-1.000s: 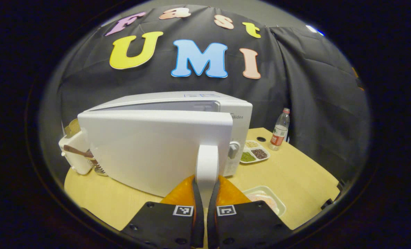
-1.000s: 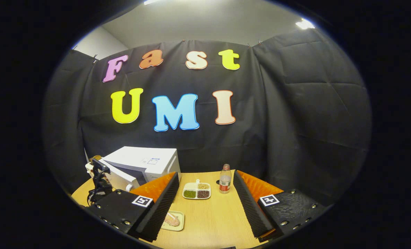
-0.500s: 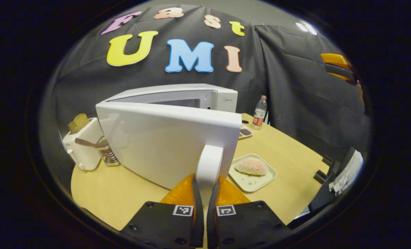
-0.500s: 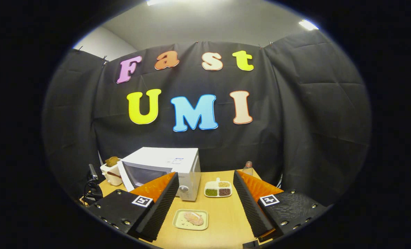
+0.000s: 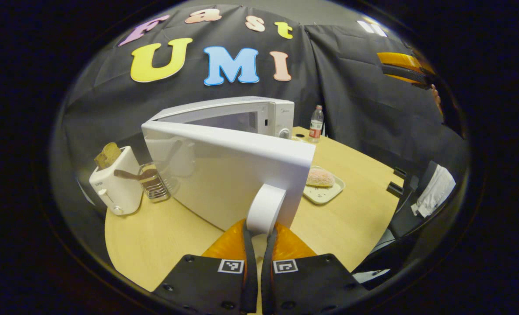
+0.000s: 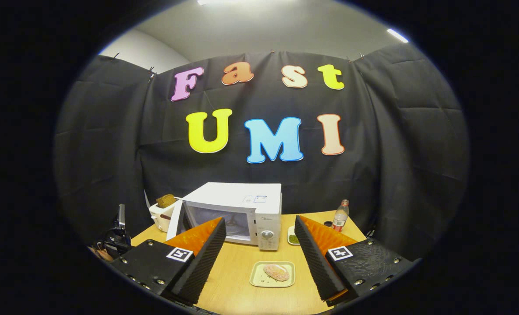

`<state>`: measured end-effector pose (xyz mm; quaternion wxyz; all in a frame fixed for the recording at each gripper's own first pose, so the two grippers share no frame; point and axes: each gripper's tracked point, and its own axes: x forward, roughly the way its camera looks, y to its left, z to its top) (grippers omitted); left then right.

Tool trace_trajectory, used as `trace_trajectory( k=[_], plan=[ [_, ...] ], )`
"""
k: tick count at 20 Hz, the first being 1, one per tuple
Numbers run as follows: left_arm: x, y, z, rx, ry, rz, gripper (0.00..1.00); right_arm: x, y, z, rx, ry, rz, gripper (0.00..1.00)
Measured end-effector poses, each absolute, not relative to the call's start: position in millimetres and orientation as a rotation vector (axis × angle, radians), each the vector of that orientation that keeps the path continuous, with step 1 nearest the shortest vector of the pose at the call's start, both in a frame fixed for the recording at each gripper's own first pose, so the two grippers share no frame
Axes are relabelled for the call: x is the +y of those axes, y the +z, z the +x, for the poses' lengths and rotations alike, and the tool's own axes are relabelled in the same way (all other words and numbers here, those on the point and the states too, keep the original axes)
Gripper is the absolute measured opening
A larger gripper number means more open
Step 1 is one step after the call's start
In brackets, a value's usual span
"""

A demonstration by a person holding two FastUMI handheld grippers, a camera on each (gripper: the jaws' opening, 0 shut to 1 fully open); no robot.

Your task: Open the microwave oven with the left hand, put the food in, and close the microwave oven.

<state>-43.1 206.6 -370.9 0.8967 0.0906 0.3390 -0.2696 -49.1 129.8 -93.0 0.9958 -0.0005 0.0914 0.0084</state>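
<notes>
Your left gripper [image 5: 259, 236] is clamped on the door handle [image 5: 266, 209] of the microwave oven [image 6: 237, 214], door [image 5: 224, 175] swung wide; your right gripper [image 6: 259, 253] hangs spread, holding nothing; the food [image 6: 276, 271] sits on its tray [image 6: 257, 279] on the table [image 6: 237, 271], before the oven.

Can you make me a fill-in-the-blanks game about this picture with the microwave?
1. The left gripper is shut on the door's ____.
2. The microwave door is ____.
3. The pink food lies on a ____, still outside the microwave.
4. The right gripper is open and holds ____.

Missing words: handle; open; tray; nothing
</notes>
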Motion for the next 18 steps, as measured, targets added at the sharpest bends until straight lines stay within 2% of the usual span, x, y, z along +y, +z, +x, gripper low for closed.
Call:
trace_trajectory(
  k=[4,14,17,18],
  plan=[
    [250,-366,-57,0.733,-0.547,0.217,0.11,152,-92,-50,0.18,0.051,-0.012,0.96],
    [357,-358,-63,0.787,-0.376,0.278,0.11,169,-106,-44,0.235,0.138,-0.033,0.96],
    [373,-358,-66,0.795,-0.34,0.261,0.14,165,-110,-37,0.251,0.167,-0.044,0.96],
    [371,-359,-73,0.814,-0.342,0.225,0.19,163,-112,-34,0.256,0.175,-0.048,0.96]
  ],
)
